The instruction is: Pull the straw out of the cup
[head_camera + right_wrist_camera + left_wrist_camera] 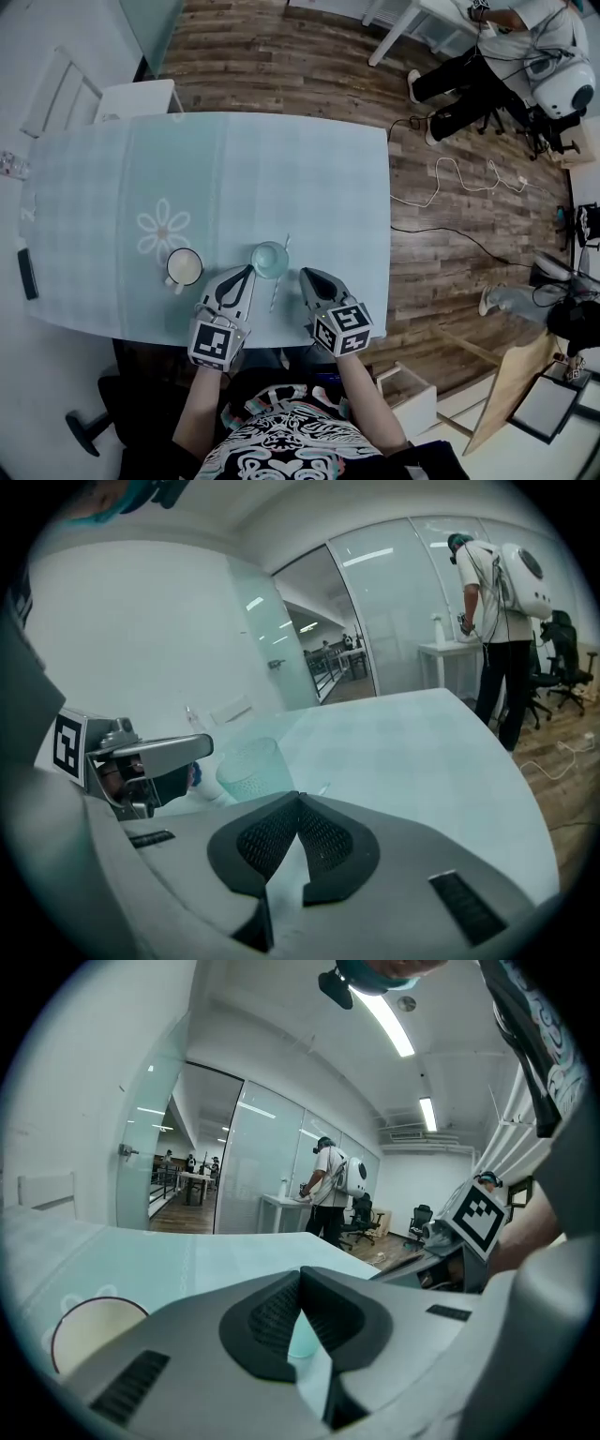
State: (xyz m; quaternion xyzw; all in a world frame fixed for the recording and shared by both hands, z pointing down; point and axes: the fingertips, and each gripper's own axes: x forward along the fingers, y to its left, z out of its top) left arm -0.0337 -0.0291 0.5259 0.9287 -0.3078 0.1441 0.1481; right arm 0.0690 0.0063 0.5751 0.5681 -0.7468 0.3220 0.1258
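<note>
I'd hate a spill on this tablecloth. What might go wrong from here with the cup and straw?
1. Neither the left gripper nor the right gripper holds the cup; both are shut, so tugging the thin straw may tip or drag it.
2. The white mug stands close beside the left gripper and could get knocked.
3. The cup sits near the table front edge and could slide off.

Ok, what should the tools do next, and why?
Probably just lift both away, I think. The straw seems to lie flat on the table beside the cup, not in it. The left tool and right tool are both shut on nothing.
</note>
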